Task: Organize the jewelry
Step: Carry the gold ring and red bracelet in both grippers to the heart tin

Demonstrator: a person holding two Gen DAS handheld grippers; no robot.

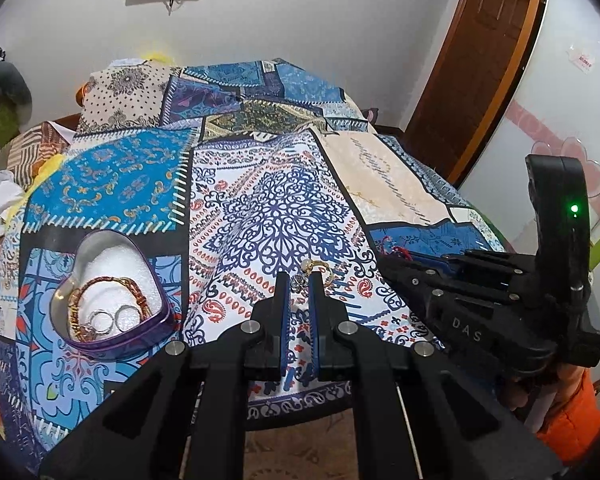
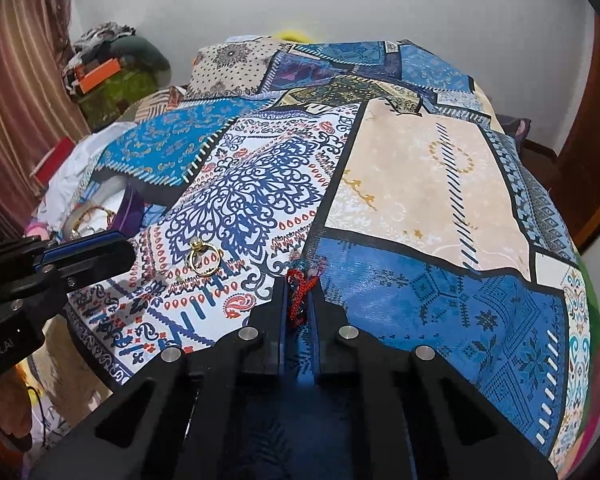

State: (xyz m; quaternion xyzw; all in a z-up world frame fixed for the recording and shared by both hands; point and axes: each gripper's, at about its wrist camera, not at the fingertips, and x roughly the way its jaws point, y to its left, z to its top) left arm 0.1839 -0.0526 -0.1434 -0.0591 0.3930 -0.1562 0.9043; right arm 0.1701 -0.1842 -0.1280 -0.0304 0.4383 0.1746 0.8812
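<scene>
A heart-shaped purple tin (image 1: 161,322) with white foam sits on the patterned cloth at the left and holds a gold-red bracelet (image 1: 112,284) and silver rings (image 1: 114,320). My left gripper (image 1: 299,282) is nearly closed around a small silver ring (image 1: 298,282) at its tips. A gold ring with a pearl (image 1: 320,269) lies just beyond it; it also shows in the right wrist view (image 2: 202,258). My right gripper (image 2: 300,286) is shut on a red thread bracelet (image 2: 299,296) just above the cloth.
The patchwork cloth (image 2: 420,184) covers a mounded bed. The right gripper body (image 1: 480,312) is close to the right of the left one. A brown door (image 1: 472,72) and a white wall stand behind. Piled clothes (image 2: 112,60) lie at the far left.
</scene>
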